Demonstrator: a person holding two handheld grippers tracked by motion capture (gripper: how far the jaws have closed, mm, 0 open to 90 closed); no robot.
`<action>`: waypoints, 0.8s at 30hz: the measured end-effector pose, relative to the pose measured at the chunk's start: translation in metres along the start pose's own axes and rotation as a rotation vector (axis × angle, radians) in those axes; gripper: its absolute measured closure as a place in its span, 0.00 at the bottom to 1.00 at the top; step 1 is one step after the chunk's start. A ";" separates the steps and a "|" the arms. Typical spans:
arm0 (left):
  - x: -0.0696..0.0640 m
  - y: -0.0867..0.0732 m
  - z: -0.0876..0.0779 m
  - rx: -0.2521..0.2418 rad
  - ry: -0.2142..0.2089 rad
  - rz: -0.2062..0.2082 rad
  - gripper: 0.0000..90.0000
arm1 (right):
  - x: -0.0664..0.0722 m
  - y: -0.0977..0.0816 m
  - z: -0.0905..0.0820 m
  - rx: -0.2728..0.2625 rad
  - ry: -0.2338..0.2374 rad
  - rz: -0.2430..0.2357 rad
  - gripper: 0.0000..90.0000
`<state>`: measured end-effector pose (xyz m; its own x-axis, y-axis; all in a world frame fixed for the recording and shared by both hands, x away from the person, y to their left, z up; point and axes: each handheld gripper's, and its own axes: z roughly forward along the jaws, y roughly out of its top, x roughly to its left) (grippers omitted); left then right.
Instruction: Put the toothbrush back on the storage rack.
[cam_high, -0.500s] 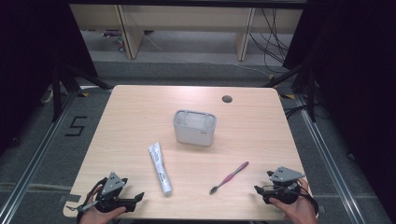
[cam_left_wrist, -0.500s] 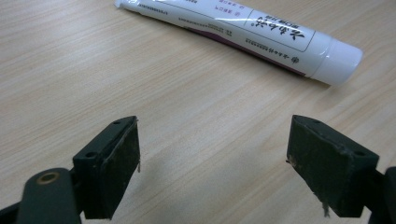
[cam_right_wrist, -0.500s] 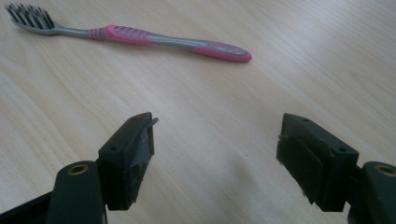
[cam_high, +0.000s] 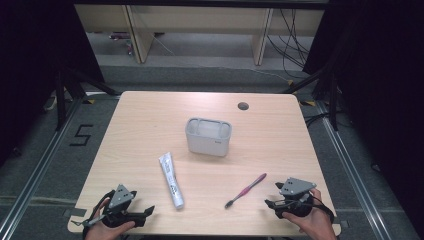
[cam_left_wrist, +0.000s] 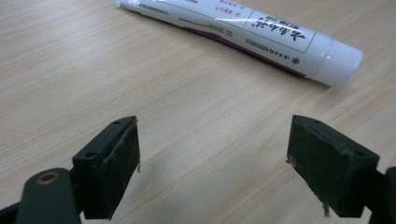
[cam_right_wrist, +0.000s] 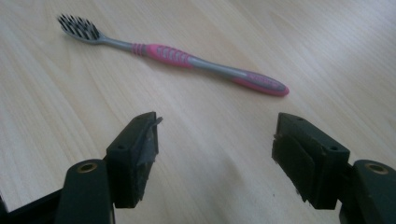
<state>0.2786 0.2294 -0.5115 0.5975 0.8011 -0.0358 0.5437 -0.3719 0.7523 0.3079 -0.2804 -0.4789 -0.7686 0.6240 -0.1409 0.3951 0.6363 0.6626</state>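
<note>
Table (cam_high: 150, 120) unchanged, toothpaste (cam_high: 171, 180), toothbrush (cam_high: 246, 190) unmoved

Two black hand-held grippers, the left hand-held gripper (cam_high: 131, 216) and the right hand-held gripper (cam_high: 280, 204), each carry a grey three-cornered plate on top and a dark trailing cable; their blocky black jaws bear worn flat pads and brass-coloured pivot pins.

Out beyond both sets of jaws, mid-worktop (cam_high: 150, 125), a grey container (cam_high: 208, 136) stands upright and open-topped. Farther still, a dark round hole (cam_high: 243, 106) marks the far edge. A "5" (cam_high: 81, 135) sits on the floor, left.
</note>
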 end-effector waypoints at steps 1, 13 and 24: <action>0.000 0.000 0.000 0.000 0.000 0.000 0.18 | 0.000 0.000 0.000 0.000 0.000 0.000 0.35; 0.000 0.000 -0.001 0.008 -0.001 -0.009 0.18 | 0.005 0.020 0.007 0.020 0.016 -0.085 0.38; 0.000 0.000 -0.002 -0.008 -0.002 -0.008 0.18 | 0.008 0.042 0.020 0.037 0.036 -0.153 0.40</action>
<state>0.2778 0.2303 -0.5100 0.5944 0.8030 -0.0434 0.5437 -0.3615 0.7575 0.3289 -0.2394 -0.4669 -0.8383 0.5024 -0.2116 0.2896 0.7393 0.6079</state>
